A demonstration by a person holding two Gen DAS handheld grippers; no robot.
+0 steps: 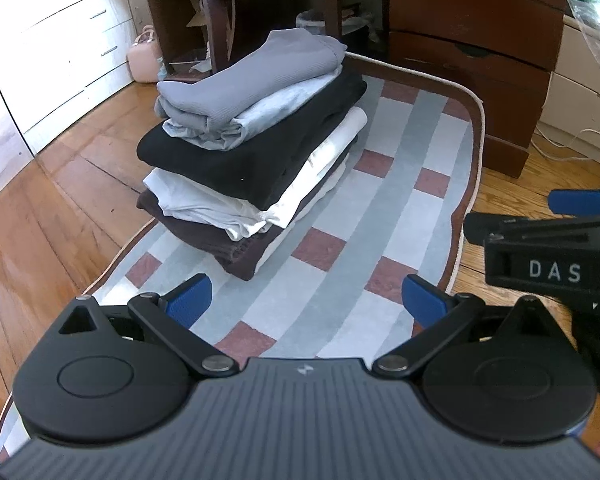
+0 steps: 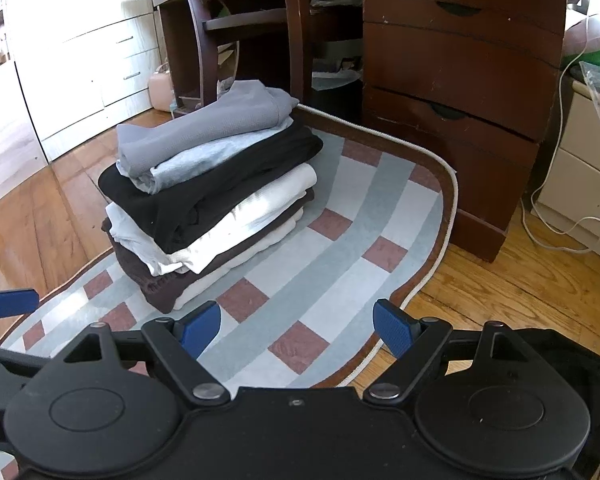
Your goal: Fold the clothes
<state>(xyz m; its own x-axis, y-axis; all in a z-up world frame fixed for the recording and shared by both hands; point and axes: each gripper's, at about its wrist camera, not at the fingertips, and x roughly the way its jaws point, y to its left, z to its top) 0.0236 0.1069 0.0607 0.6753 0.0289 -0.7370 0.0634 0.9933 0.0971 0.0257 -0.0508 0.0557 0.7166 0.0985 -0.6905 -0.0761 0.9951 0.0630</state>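
Note:
A stack of folded clothes (image 1: 252, 148) sits on a checked rug (image 1: 380, 208), with a grey garment on top, then pale blue, black, white and dark brown layers. The same stack of folded clothes (image 2: 208, 192) shows in the right wrist view on the checked rug (image 2: 364, 216). My left gripper (image 1: 306, 306) hovers over the rug in front of the stack, open, nothing between its blue pads. My right gripper (image 2: 298, 328) is also open and empty, to the right of the left one. A black cloth (image 2: 580, 364) lies by its right side.
A dark wooden dresser (image 2: 460, 100) stands behind the rug on the right. A chair's legs (image 2: 296, 40) and a desk are behind the stack. White drawers (image 1: 60, 60) line the left wall. White cables (image 2: 560, 232) trail on the wooden floor at right. A pink bag (image 1: 142, 60) stands by the drawers.

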